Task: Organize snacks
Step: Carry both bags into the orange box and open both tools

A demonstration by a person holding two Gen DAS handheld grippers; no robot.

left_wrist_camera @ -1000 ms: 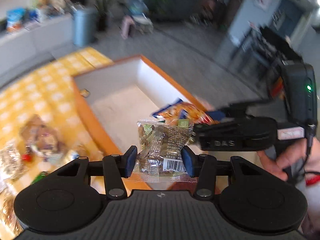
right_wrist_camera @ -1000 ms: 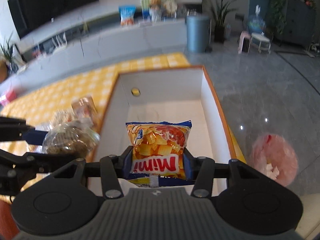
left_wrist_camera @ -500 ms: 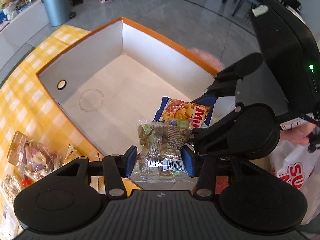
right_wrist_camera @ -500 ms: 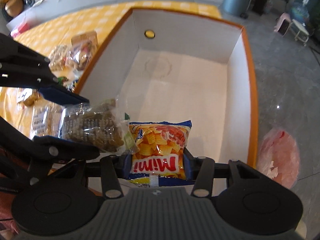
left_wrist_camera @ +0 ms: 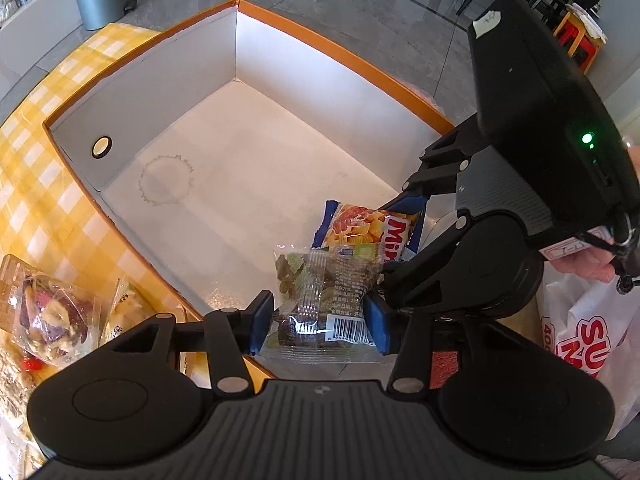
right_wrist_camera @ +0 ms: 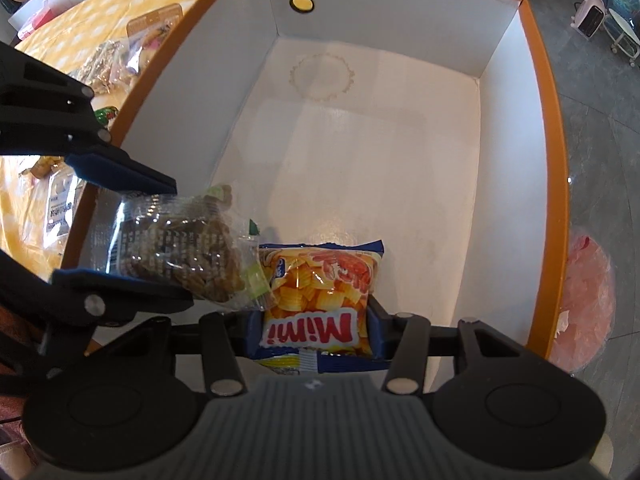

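My left gripper (left_wrist_camera: 318, 322) is shut on a clear packet of brown snacks (left_wrist_camera: 326, 288), held over the near corner of the orange-rimmed white box (left_wrist_camera: 280, 36). My right gripper (right_wrist_camera: 314, 330) is shut on an orange and blue Mimi chips packet (right_wrist_camera: 320, 292), held over the near end of the same box (right_wrist_camera: 540, 80). The two packets touch side by side. The clear packet shows in the right wrist view (right_wrist_camera: 180, 240), and the Mimi packet shows in the left wrist view (left_wrist_camera: 368, 232). The box floor is bare.
Several loose snack packets (left_wrist_camera: 48, 312) lie on the yellow checked tablecloth (left_wrist_camera: 32, 184) left of the box. A white shopping bag (left_wrist_camera: 588, 344) hangs at the right. A pink bag (right_wrist_camera: 584, 292) lies on the grey floor beside the box.
Both grippers have moved forward and down over the box, each still holding its packet. The box now fills both views and the packets sit lower inside it.
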